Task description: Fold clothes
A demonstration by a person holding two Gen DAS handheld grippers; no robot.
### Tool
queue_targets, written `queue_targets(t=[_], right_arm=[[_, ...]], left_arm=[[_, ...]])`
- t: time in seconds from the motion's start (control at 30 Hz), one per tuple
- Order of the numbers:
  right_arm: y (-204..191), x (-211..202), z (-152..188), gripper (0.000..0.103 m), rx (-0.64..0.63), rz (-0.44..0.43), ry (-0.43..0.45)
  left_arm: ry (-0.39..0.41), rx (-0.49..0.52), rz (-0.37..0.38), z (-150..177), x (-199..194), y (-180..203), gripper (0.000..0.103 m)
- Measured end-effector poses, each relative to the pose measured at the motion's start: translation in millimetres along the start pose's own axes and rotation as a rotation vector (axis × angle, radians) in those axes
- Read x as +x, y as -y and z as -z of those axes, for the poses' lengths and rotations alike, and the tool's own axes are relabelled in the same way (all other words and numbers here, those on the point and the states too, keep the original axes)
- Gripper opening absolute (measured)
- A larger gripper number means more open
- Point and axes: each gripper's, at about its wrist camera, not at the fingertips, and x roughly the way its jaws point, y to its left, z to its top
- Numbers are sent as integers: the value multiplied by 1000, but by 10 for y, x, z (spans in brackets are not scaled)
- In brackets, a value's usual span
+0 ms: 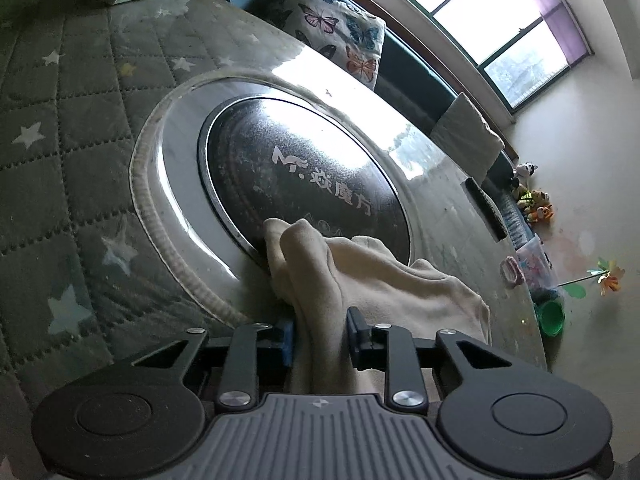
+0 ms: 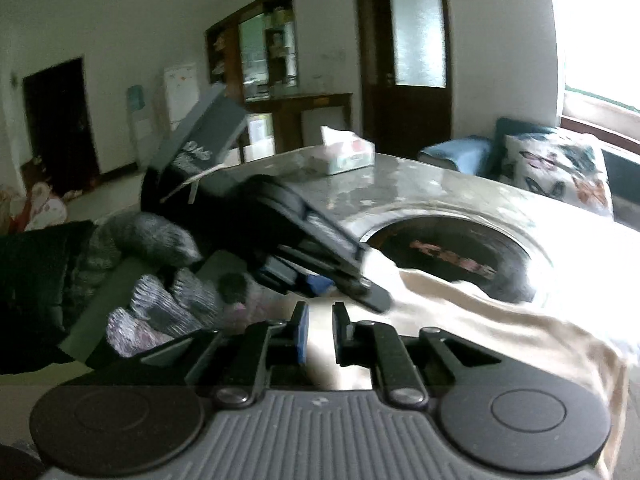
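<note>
A cream cloth (image 1: 360, 276) lies bunched on the glass-topped table, over the edge of the round black hotplate (image 1: 304, 176). My left gripper (image 1: 320, 334) is shut on a thick fold of the cloth, which runs back between its fingers. In the right wrist view the cloth (image 2: 500, 320) spreads to the right over the table edge. My right gripper (image 2: 320, 332) is narrowly open with nothing between its fingers. The left gripper and its gloved hand (image 2: 312, 256) sit just ahead of it, blurred.
A tissue box (image 2: 346, 156) stands at the table's far side. A butterfly cushion (image 1: 340, 32) and sofa lie beyond the table. Toys and a green cup (image 1: 552, 316) sit on the floor to the right. A quilted star cover (image 1: 60, 120) lies under the glass.
</note>
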Motion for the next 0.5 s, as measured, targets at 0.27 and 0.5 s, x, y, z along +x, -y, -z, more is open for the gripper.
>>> queue_targets(t=[0.27,0.5], right_arm=[[785,-244,283,11,193,244,-44],[1150,-455,547,11,303,373,-49]], left_arm=[[7,5,0,13,3,1,28],[9,14,-4,18,7,16,28]])
